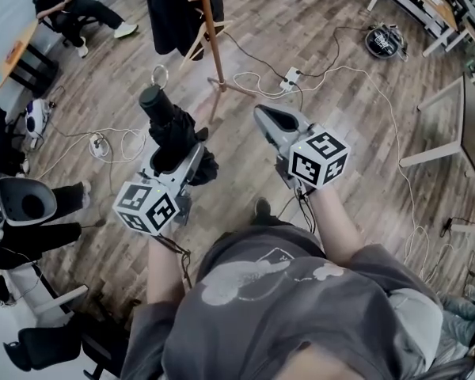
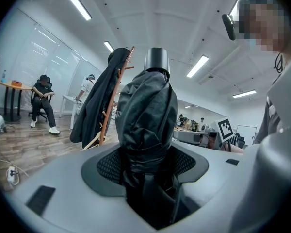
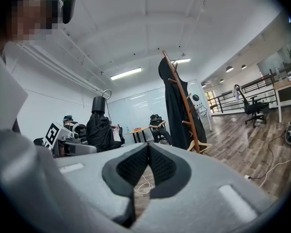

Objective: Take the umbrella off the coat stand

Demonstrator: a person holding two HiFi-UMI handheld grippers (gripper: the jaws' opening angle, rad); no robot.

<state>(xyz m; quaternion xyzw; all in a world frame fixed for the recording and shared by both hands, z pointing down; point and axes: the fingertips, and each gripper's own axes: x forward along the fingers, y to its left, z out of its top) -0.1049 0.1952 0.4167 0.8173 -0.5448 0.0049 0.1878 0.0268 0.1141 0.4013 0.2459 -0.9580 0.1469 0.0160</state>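
Observation:
A folded black umbrella (image 1: 170, 133) with a round black cap stands upright between the jaws of my left gripper (image 1: 174, 155), which is shut on its bundled cloth. In the left gripper view the umbrella (image 2: 148, 115) fills the middle, pressed between the pads of that gripper (image 2: 148, 171). It hangs free of the wooden coat stand (image 1: 212, 38), which stands beyond it with a black coat (image 1: 170, 6) on it. My right gripper (image 1: 263, 114) is held to the right of the umbrella, shut with nothing in it (image 3: 146, 152). From the right gripper view the umbrella (image 3: 99, 127) is at the left.
Cables and a power strip (image 1: 291, 76) lie on the wood floor around the stand's feet. A person sits on a chair (image 1: 79, 10) at the far left by a round table. Desks (image 1: 451, 109) line the right side. A white chair (image 1: 24, 200) is close on my left.

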